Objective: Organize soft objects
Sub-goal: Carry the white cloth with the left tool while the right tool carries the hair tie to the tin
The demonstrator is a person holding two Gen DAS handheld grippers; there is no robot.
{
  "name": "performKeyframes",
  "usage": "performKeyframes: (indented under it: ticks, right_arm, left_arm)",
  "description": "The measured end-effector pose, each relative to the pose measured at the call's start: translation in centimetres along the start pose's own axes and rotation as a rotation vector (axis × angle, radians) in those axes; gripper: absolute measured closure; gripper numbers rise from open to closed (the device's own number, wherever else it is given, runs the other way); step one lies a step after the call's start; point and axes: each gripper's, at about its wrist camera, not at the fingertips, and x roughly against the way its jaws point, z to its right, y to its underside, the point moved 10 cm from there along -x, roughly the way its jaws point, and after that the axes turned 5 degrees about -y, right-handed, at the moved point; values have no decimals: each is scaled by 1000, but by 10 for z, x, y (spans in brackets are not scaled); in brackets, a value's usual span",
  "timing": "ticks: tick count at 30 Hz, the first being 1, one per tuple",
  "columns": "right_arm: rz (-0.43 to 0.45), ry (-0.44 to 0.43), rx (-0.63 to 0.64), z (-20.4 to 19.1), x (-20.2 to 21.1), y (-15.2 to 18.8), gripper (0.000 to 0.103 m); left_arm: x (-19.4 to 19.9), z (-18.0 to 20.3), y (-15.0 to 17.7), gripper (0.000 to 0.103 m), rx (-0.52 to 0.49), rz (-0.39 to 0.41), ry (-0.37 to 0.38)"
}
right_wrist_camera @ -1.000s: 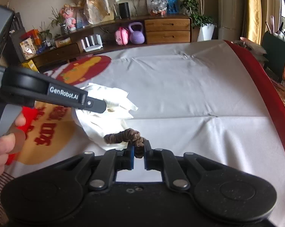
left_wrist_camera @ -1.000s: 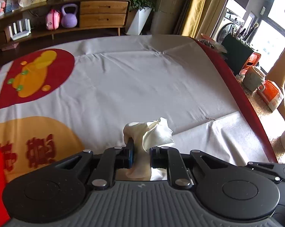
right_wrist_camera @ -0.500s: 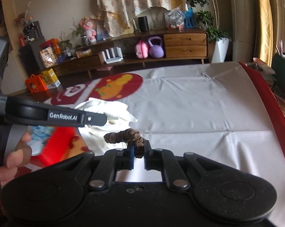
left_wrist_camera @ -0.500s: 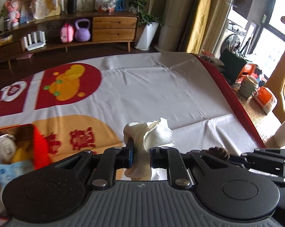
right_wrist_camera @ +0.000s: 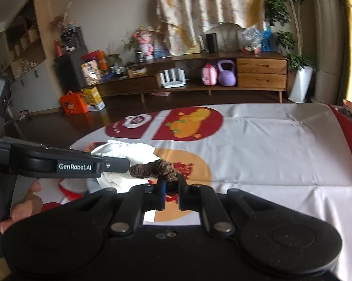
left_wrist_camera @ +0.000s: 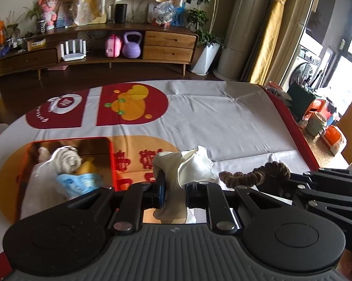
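My left gripper [left_wrist_camera: 173, 187] is shut on a cream-white cloth [left_wrist_camera: 187, 164] and holds it above the table. My right gripper [right_wrist_camera: 171, 188] is shut on a brown scrunchie [right_wrist_camera: 152, 169], which also shows in the left wrist view [left_wrist_camera: 253, 175] just right of the cloth. A red bin [left_wrist_camera: 111, 161] sits on the table to the left. It holds a rolled white towel [left_wrist_camera: 66, 159], a light blue packet [left_wrist_camera: 80, 182] and a yellow item. In the right wrist view the left gripper's body [right_wrist_camera: 59, 164] and the white cloth [right_wrist_camera: 122, 149] hide most of the bin.
The table has a white cloth cover [left_wrist_camera: 211, 121] with red and orange prints and a red edge on the right [left_wrist_camera: 293, 126]. A wooden sideboard [left_wrist_camera: 129, 46] stands beyond the table. Buckets and boxes [left_wrist_camera: 321, 121] stand on the floor at the right.
Both grippers have risen and swung left with their loads. The red bin has come fully into the left wrist view. The right gripper now sits close beside the left one.
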Motion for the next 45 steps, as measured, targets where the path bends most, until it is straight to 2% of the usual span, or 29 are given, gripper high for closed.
performKeyframes:
  ticks: [12, 26, 34, 45]
  right_arm:
    - [-19, -71, 59, -60, -31, -9, 95]
    - [-74, -65, 102, -94, -100, -19, 95]
    - [-119, -51, 87, -93, -147, -18, 95]
    - [-208, -11, 126, -89, -197, 3, 93]
  left_arm:
    - [32, -72, 11, 87, 76, 21, -78]
    - [37, -153, 7, 87, 146, 51, -167]
    - [12, -182, 6, 87, 151, 29, -204]
    - [-44, -183, 31, 87, 117, -65, -209]
